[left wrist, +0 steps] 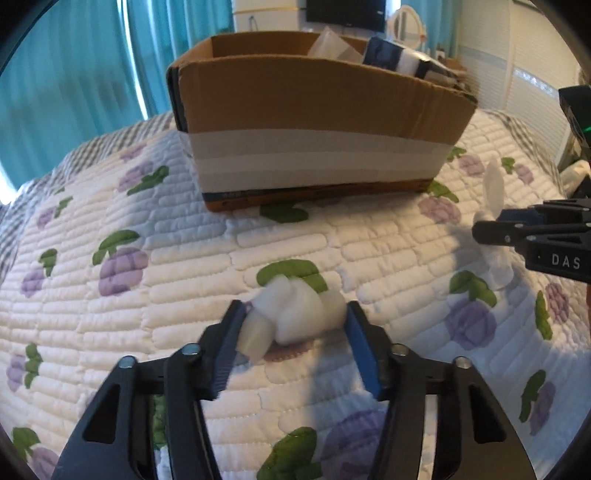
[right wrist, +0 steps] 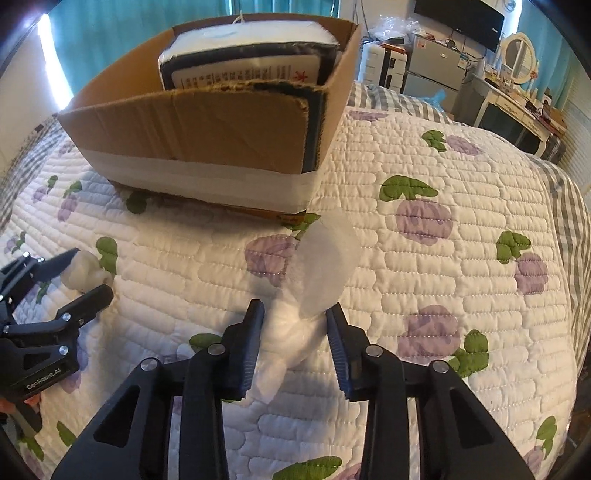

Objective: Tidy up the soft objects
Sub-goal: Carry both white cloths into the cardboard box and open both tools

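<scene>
A knotted white foam piece lies on the quilted bed between the fingers of my left gripper; the jaws are open around it, close to its sides. It also shows in the right wrist view. A thin white foam sheet stands crumpled between the open fingers of my right gripper; in the left wrist view the sheet rises by that gripper. A cardboard box with packages inside sits further back.
The bed has a white quilt with purple and green prints. Teal curtains hang behind. Furniture, a mirror and a wall screen stand at the far right.
</scene>
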Demonstrator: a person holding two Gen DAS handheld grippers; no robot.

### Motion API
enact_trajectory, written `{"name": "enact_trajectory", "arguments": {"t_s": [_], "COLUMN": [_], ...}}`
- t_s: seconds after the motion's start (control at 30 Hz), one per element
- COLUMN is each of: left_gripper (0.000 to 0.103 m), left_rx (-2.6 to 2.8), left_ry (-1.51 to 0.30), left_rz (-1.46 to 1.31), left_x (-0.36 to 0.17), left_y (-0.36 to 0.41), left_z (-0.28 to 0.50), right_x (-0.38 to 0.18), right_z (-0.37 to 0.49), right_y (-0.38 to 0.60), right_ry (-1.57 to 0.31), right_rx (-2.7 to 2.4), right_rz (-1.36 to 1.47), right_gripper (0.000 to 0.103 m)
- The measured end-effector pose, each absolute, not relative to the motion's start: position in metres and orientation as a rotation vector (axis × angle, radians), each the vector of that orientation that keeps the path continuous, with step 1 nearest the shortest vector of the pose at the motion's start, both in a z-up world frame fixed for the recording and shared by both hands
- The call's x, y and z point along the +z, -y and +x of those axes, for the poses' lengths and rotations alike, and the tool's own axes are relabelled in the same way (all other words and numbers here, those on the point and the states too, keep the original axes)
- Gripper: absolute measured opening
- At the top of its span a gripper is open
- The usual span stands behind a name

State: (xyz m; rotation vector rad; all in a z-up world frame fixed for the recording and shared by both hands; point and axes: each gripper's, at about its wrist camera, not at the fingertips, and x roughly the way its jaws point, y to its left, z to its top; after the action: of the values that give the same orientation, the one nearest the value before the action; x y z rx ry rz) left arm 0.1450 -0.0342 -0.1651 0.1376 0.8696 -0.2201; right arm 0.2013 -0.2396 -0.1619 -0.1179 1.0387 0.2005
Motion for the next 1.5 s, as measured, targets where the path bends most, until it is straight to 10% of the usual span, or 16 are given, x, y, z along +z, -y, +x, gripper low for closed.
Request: {"name": "enact_trajectory", "arguments": {"t_s": [1.5], "left_gripper": [0.042], "left_rx": [-0.193], "left_ry": [-0.524], "left_rz": [0.143], "left_x": [0.045], "left_y": [0.041], "left_z": [0.181], "right_x": [0.077], "right_z": [0.182], "right_y": [0.204], "right_ry": [-0.663], "right_rx": [0.321], "right_rz": [-0.175], "right_gripper": [0.030]}}
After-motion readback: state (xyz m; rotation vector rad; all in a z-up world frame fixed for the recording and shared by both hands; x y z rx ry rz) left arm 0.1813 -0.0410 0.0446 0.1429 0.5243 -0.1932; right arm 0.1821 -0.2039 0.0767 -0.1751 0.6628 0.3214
